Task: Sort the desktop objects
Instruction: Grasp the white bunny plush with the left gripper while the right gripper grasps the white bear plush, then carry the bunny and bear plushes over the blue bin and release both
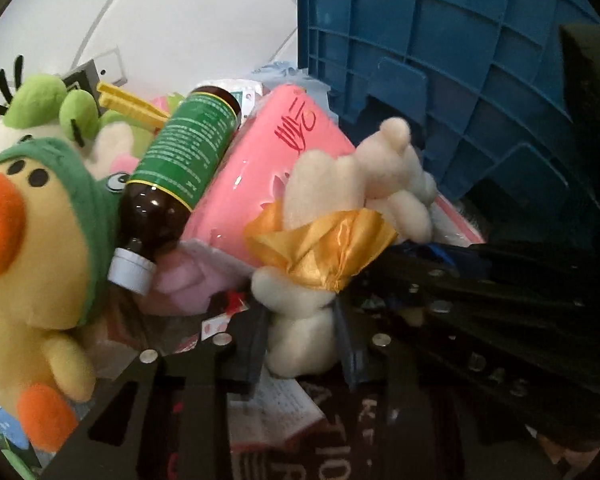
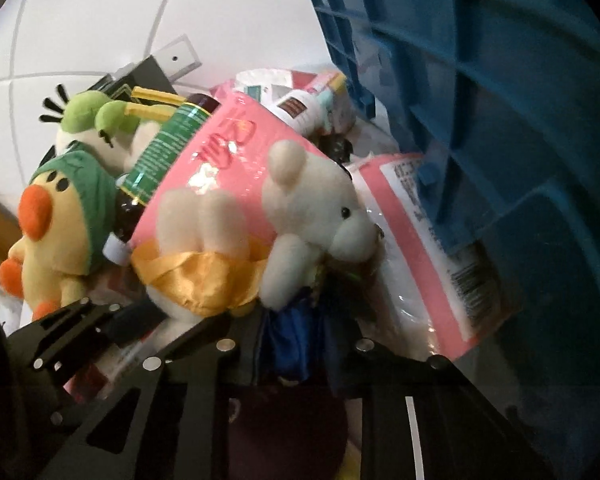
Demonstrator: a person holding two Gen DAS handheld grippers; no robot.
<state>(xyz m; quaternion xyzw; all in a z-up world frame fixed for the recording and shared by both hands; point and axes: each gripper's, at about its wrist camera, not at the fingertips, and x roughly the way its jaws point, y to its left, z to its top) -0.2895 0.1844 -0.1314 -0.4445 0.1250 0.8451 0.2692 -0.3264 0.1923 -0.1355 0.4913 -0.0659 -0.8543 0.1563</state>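
While your left gripper [image 1: 300,320] pinches the lower body of the cream bear [image 1: 340,184], its jaws nearly closed on the plush, a yellow duck toy [image 1: 32,240] lies far left of that bear. A brown bottle [image 1: 176,168] (green label) sits between duck and bear, on the pink tissue pack [image 1: 260,152]. Right of the bear stands the blue crate [image 1: 440,60]. Your right gripper [image 2: 296,344] has narrowed around something blue beneath the bear; whether it grips, you cannot tell.
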